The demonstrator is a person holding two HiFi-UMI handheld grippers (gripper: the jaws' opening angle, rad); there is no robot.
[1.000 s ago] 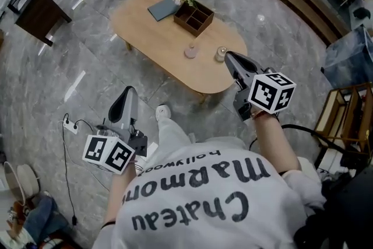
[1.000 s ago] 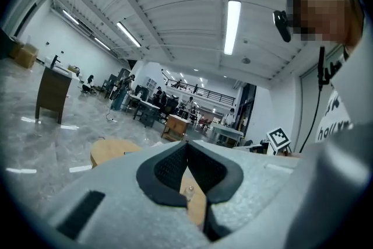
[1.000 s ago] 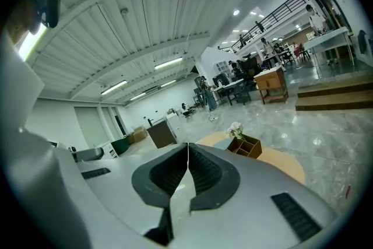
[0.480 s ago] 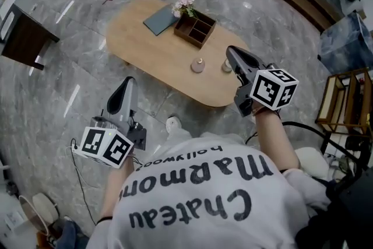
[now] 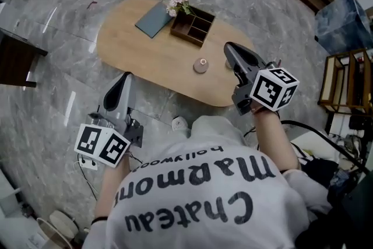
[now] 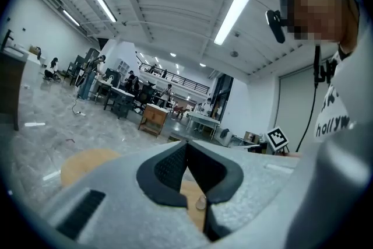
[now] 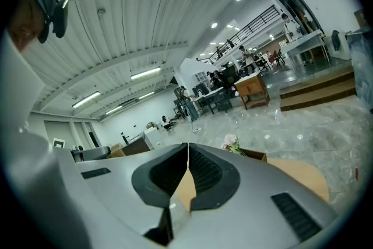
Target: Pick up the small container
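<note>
Both pairs of jaws are seen closed together, with nothing clamped between them. The left gripper (image 5: pixel 124 80) is held over the floor at 7 o'clock of the oval table (image 5: pixel 134 46). The right gripper (image 5: pixel 229 48) is held above the table's 4 o'clock edge. The small container (image 5: pixel 201 65) is set on the tabletop at 8 o'clock of the right gripper's tip, ungripped. A compartment box (image 5: pixel 195 25) with flowers (image 5: pixel 178 0) is placed at the table's 1 o'clock.

Right gripper (image 5: pixel 228 47) masks table (image 5: pixel 145 49) edge at 3 o'clock. Round item (image 5: pixel 201 65) near it: too small to identify.
</note>
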